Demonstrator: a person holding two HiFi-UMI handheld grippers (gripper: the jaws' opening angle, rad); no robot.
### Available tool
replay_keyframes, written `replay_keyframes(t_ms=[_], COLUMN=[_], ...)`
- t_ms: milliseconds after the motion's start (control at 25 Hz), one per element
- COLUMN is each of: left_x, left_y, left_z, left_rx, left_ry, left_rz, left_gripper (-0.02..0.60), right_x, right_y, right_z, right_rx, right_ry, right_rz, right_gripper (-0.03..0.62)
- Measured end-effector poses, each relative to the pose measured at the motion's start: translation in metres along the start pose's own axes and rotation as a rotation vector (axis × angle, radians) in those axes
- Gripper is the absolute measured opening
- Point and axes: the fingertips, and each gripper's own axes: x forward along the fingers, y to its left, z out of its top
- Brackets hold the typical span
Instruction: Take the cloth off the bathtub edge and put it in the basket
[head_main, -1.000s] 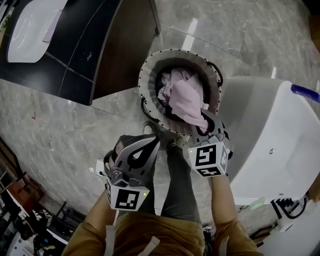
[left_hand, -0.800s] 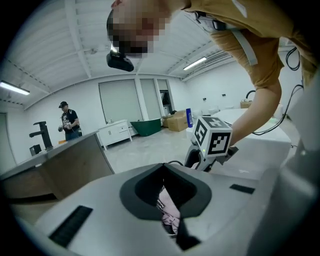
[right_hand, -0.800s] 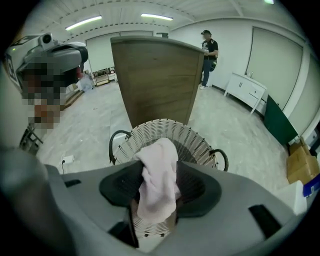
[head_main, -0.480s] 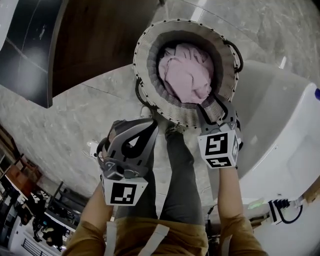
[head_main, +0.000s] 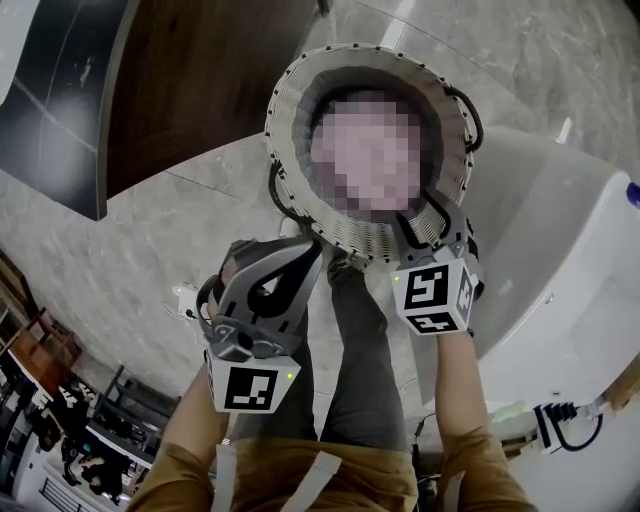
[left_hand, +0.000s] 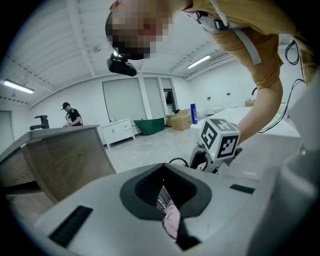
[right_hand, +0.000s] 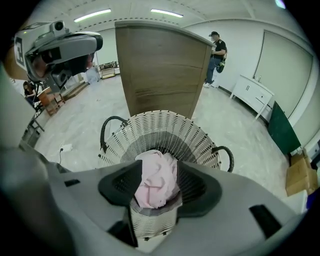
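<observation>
So the right gripper (right_hand: 157, 174) is holding its fingers (right_hand: 119, 186) about half open, gripping nothing. The pink cloth (right_hand: 156, 189) is sitting just beyond them, bunched up inside the wicker basket (right_hand: 165, 131). The left gripper (left_hand: 167, 202) is pinching its fingers (left_hand: 145, 191) almost together on nothing, with the basket just ahead.

The cloth (right_hand: 157, 182) lies in the basket (head_main: 288, 112), which stands on the floor (head_main: 150, 250) with a cabinet (head_main: 210, 70) at its far left and the bathtub (head_main: 560, 270) at its right, the right gripper (head_main: 432, 222) over its near rim and the left gripper (head_main: 290, 262) nearer, to the left.
</observation>
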Motion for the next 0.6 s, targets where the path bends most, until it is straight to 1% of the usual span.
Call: replay_keyframes(t_ms=[120, 400, 480, 600], left_x=[-0.002, -0.012, -0.018, -0.027], left_y=[0.002, -0.008, -0.010, -0.008], left_z=[0.001, -0.019, -0.019, -0.013], left_rx=[0.007, 0.000, 0.001, 0.014], left_ry=[-0.006, -0.001, -0.003, -0.013], left_rz=[0.002, -0.007, -0.012, -0.018], left_gripper=[0.006, 0.006, 0.006, 0.006], right_x=[0.007, 0.034, 0.029, 0.010], right_y=[0.000, 0.016, 0.018, 0.019], right_z=[-0.005, -0.033, -0.031, -0.015], right_rx=[0.002, 0.010, 0.003, -0.002], right_ry=[0.013, 0.071, 0.056, 0.012], right_rz=[-0.004, 0.005, -0.008, -0.035], right_gripper=[0.215, 0.215, 0.215, 0.212])
